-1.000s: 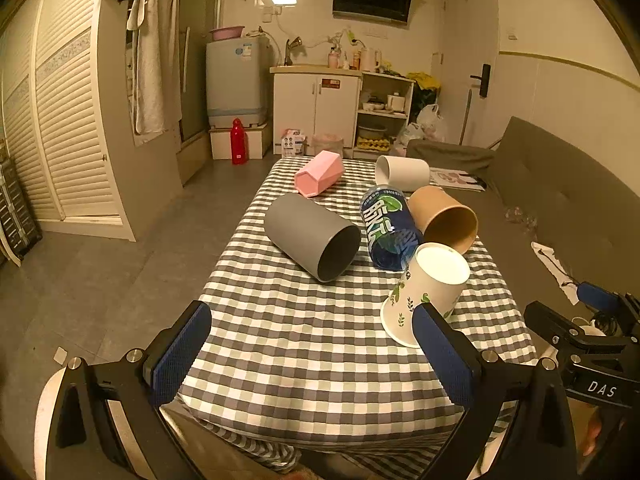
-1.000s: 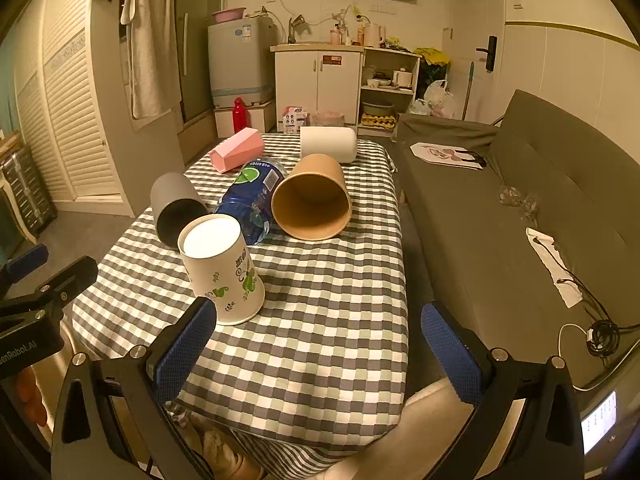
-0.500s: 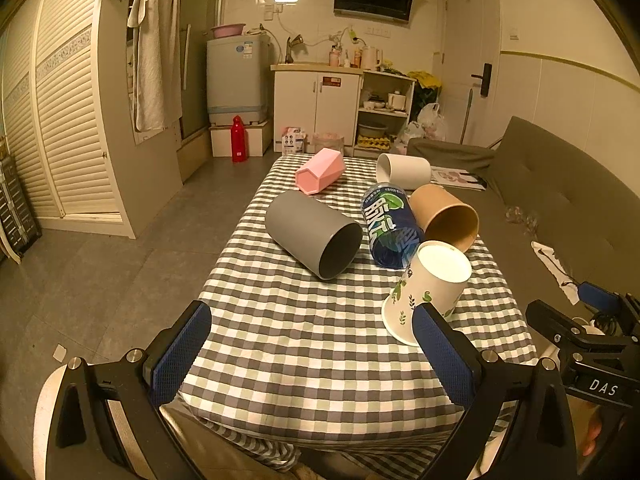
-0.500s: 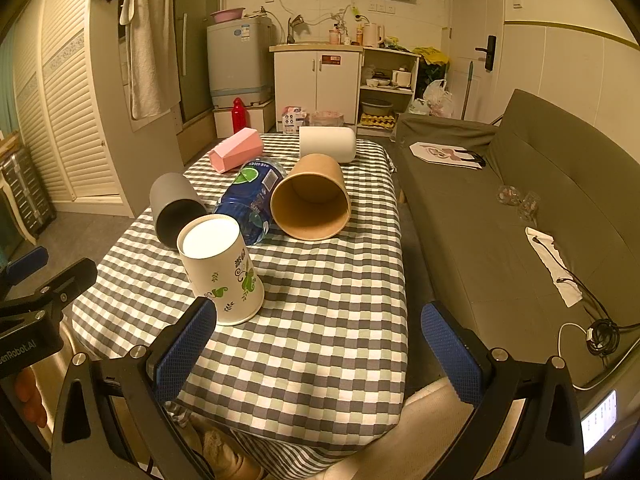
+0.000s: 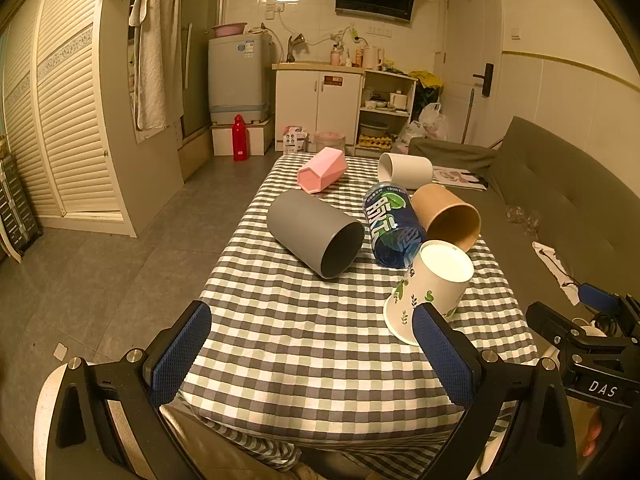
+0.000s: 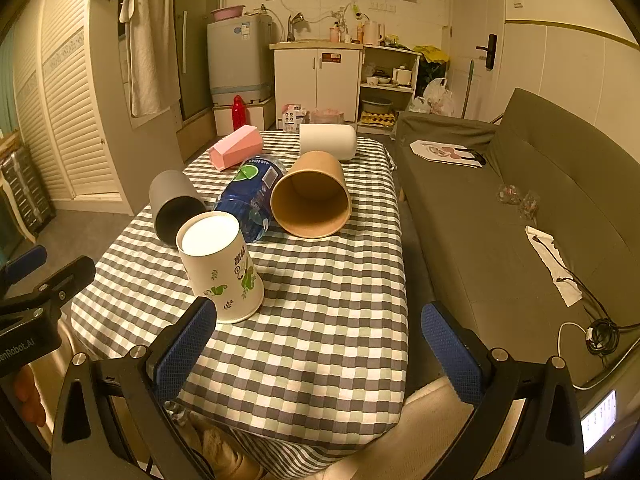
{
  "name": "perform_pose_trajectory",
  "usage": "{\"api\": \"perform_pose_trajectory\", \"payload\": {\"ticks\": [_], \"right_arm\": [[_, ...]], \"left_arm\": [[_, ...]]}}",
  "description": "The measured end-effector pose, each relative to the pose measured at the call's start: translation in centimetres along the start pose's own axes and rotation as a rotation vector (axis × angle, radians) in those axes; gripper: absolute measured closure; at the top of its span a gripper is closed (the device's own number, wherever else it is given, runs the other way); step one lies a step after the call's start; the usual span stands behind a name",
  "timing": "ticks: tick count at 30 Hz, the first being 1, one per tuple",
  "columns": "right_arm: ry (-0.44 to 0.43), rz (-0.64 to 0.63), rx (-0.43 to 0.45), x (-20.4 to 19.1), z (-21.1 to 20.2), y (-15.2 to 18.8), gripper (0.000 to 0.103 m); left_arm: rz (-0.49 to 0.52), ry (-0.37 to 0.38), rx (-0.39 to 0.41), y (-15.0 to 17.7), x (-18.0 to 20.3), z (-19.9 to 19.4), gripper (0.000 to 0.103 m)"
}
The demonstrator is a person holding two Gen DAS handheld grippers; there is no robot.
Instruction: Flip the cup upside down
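**Leaf-print paper cup stands mouth-down on the checked bench; both tools wide open**

The grey sofa (image 6: 540, 208) fills the right side of the right wrist view. The bench (image 5: 304, 344), under a grey-and-white checked cloth, takes the middle of both views.

The left tool (image 5: 312, 354) sits at the bottom of the left wrist view, its blue-padded fingers spread wide with nothing between them. The right tool (image 6: 320, 350) sits at the bottom of the right wrist view, equally wide apart and gripping nothing.

On the bench, a grey cup (image 5: 316, 234) lies on its side at centre, its dark mouth facing lower right. Right of it lies a brown paper cup (image 5: 446, 216), also on its side, mouth toward the camera. Between these two lies a blue bottle (image 5: 394, 226) with a green-and-white label.

The leaf-print paper cup (image 5: 430, 286) stands at right of centre in the left wrist view, rim on the cloth and white base up, just in front of the bottle. In the right wrist view it appears left of centre (image 6: 222, 266), just beyond the left finger of the right tool.

Toward the far end lie a white cup (image 5: 406, 170) and a pink faceted cup (image 5: 322, 170), both on their sides.
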State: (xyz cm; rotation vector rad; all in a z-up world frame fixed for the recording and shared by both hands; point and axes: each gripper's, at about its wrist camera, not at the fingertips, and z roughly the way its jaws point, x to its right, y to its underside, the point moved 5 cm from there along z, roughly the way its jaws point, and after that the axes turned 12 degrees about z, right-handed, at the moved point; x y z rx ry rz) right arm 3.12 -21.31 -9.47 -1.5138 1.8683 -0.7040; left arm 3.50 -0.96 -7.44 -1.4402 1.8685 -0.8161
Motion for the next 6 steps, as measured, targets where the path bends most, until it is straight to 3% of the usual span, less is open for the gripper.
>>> {"api": "perform_pose_trajectory", "payload": {"ticks": [6], "right_arm": [[0.001,-0.001,-0.001,-0.02,0.01,0.06,0.000]], "left_arm": [[-0.002,0.003,0.009,-0.04,-0.07,0.06,0.000]]}}
